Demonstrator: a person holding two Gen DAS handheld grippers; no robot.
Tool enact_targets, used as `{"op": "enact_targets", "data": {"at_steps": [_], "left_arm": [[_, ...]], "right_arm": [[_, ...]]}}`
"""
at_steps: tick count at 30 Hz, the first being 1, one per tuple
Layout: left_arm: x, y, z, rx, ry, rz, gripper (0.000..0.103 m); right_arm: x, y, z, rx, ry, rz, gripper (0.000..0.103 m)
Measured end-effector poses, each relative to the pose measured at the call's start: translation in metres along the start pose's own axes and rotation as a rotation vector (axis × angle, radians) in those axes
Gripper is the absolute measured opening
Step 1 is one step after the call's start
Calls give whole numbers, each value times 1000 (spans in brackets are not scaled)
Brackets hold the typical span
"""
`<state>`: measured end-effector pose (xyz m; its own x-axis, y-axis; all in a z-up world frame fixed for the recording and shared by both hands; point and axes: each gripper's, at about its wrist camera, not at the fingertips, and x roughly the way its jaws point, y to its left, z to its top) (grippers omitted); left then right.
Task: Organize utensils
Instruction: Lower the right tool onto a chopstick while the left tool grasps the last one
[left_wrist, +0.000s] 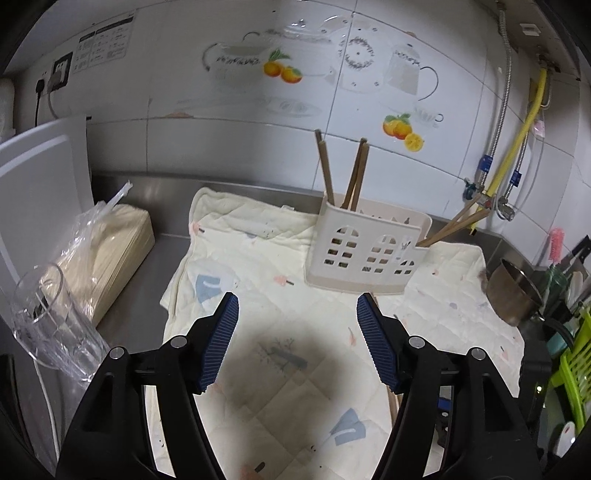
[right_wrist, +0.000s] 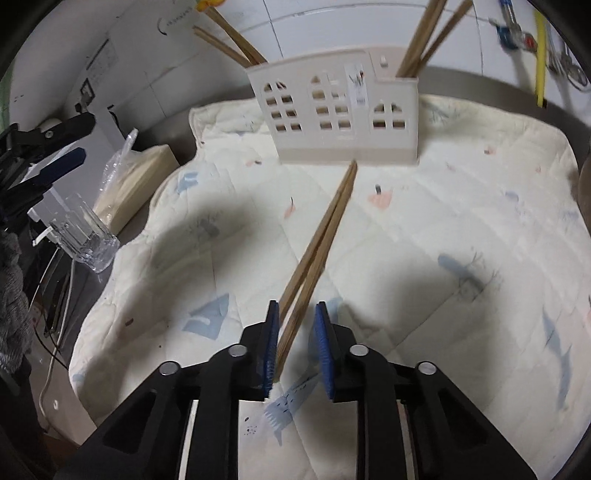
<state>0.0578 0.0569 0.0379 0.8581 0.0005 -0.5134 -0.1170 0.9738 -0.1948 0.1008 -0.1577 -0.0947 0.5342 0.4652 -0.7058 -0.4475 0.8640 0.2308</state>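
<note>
The cloth (right_wrist: 443, 229) is cream, quilted, printed with pale blue, pink and grey motifs. The utensil holder (left_wrist: 365, 245) is beige with window-shaped cutouts; the chopsticks (right_wrist: 317, 251) are brown wood. Both tongs have black arms and ribbed blue pads (left_wrist: 223, 339). The wall tiles (left_wrist: 229, 129) are white with orange fruit decals.

Cream plastic utensil holder (left_wrist: 364, 251) on pale quilted cloth (left_wrist: 258, 266) at 12 o'clock, brown wooden chopsticks (left_wrist: 354, 177) inside, clear glass tumbler (left_wrist: 51, 321) at 9 o'clock, steel pot (left_wrist: 513, 295) at 3 o'clock.

Wooden chopsticks (right_wrist: 317, 254), matt plastic holder (right_wrist: 340, 114), quilted cloth (right_wrist: 461, 221)
</note>
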Motion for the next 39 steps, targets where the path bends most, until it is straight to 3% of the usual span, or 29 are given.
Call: {"op": "enact_targets", "data": {"at_steps": [3,27,39], "left_arm": [[2,5,-5,-14,8,-3,66],[14,13,-22,-32,59,-15,66],[37,-18,-55,26,174,-87,66]], "right_arm": [[5,2,-1,21,8,1,12],[22,5,-3,56,17,-107,8],[3,-30,-12,28,-6,-130,7]]}}
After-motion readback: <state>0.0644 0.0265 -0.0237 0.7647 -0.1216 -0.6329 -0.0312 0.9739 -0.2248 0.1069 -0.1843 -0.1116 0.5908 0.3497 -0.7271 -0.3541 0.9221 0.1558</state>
